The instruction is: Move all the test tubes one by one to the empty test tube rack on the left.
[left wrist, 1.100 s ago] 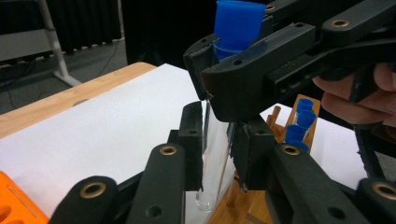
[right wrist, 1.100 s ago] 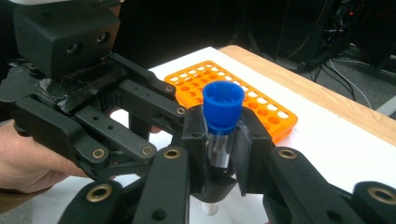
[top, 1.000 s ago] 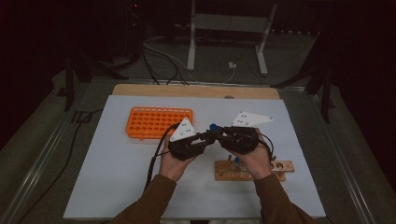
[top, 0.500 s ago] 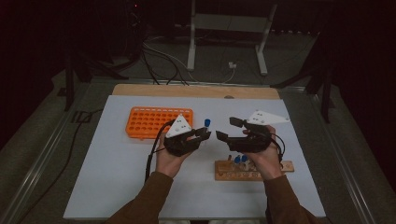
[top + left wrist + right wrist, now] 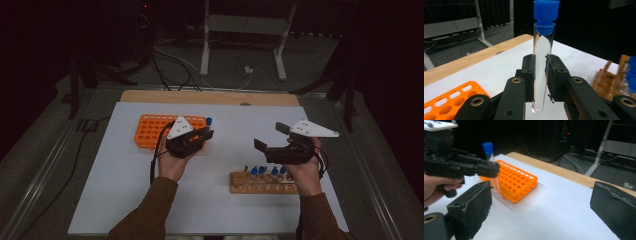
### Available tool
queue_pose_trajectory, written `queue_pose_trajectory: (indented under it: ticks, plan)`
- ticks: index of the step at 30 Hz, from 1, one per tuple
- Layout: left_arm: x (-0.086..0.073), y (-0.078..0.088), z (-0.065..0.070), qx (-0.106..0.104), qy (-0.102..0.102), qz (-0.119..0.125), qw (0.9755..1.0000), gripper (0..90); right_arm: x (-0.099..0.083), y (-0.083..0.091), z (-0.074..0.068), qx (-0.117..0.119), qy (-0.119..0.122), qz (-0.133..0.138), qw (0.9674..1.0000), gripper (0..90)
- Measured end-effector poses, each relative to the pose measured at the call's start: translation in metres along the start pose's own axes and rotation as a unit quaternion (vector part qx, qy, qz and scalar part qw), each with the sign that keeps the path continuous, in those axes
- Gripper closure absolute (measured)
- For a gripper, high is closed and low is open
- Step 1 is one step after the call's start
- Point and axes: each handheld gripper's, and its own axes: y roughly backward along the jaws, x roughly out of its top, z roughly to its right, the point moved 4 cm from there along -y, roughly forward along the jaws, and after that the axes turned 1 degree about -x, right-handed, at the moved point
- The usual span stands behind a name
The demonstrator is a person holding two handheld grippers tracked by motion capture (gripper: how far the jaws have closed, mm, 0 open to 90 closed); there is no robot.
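Glass tube [image 5: 541, 67] stands upright, clamped in left gripper [image 5: 202, 137] beside orange rack [image 5: 150, 131]; right gripper [image 5: 272, 137], jaws just opened wide, holds nothing.

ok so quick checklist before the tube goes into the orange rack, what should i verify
1. Left claw grip on the test tube: ok, both pads press on the glass.
2. Blue cap seated in the tube: ok.
3. Tube upright in the claw: ok, only slightly tilted in the left gripper view.
4. Right claw clear of the tube: ok, its jaws have just been opening, nothing between them, and it is off to the side above the wooden rack.
5. Free holes in the orange rack: ok, the visible holes look empty.
6. Tube lined up over a hole: not ok, it is beside the rack's near corner.
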Motion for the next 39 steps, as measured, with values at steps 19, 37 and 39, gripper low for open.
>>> queue_pose_trajectory:
  ticks: [19, 37, 39]
  plan:
    - [-0.023, -0.023, -0.036, 0.064, 0.024, 0.006, 0.9976, 78.1, -0.033, 0.03, 0.043, -0.076, -0.021, -0.002, 0.9969, 3.5]
    - [-0.053, -0.04, -0.05, 0.098, 0.043, -0.019, 0.9941, 78.1, -0.045, 0.045, 0.051, -0.1, -0.019, 0.006, 0.9948, 3.5]
    - [-0.055, -0.041, -0.05, 0.099, 0.044, -0.022, 0.9939, 78.1, -0.046, 0.045, 0.051, -0.101, -0.019, 0.005, 0.9947, 3.5]
